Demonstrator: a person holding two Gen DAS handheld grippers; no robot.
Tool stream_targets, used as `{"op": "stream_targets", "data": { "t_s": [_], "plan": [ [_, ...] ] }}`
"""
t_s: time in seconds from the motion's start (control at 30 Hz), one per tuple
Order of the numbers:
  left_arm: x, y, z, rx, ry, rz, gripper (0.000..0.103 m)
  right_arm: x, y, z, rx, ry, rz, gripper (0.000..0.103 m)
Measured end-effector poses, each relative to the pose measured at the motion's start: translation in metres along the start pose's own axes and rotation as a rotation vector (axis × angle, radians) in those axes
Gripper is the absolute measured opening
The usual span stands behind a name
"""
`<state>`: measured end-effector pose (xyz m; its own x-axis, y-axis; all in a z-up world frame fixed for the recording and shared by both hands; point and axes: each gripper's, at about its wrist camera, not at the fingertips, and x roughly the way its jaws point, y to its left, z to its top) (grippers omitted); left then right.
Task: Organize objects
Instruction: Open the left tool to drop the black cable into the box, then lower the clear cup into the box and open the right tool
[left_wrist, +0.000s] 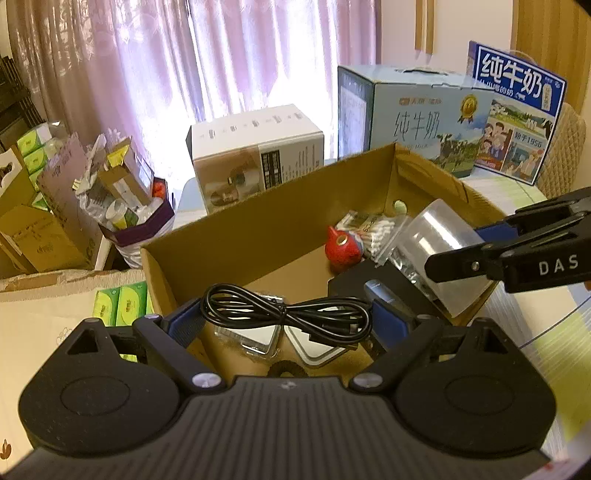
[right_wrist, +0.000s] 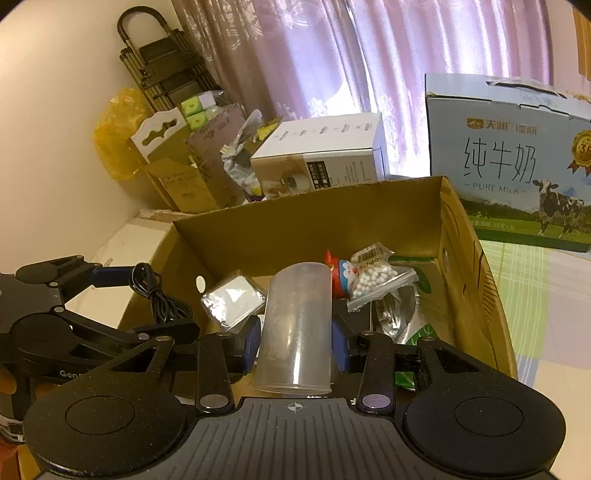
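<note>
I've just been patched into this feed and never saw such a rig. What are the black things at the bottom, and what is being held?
They are two hand-held grasping tools, each carrying its own camera that looks along its fingers. One picture is from the left tool, the other from the right tool. The left holds a coiled black cable; the right holds a clear plastic cup. Both hang over an open cardboard box that holds a red toy and a bag of cotton swabs.

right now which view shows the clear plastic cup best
The right wrist view: the clear plastic cup fills the centre, its whole side visible, clamped between the right gripper pads over the cardboard box. The left wrist view shows the cup from the side, partly hidden by that gripper.
</note>
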<state>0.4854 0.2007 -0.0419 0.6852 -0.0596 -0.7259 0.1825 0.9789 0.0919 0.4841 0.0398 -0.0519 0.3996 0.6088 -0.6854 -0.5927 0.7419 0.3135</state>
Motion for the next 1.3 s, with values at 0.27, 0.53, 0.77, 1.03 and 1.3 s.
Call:
{"op": "stream_targets", "data": {
  "t_s": [0.27, 0.53, 0.77, 1.03, 1.3],
  "plan": [
    [0.010, 0.006, -0.002, -0.009, 0.048, -0.008, 0.094, 0.001, 0.000, 0.001, 0.004, 0.000, -0.003, 0.037],
    [0.006, 0.008, -0.002, -0.009, 0.037, -0.006, 0.097, 0.000, 0.000, 0.003, 0.005, -0.005, 0.001, 0.037],
    [0.002, 0.016, 0.001, -0.042, 0.029, 0.028, 0.097, 0.002, 0.002, 0.006, 0.003, -0.006, 0.004, 0.037],
    [0.003, 0.033, 0.009, -0.159, 0.031, 0.109, 0.097, 0.017, 0.013, 0.019, -0.012, -0.011, 0.012, 0.037],
    [0.010, 0.045, 0.019, -0.232, 0.040, 0.142, 0.097, 0.048, 0.024, 0.036, -0.054, -0.005, 0.013, 0.037]
  ]
}}
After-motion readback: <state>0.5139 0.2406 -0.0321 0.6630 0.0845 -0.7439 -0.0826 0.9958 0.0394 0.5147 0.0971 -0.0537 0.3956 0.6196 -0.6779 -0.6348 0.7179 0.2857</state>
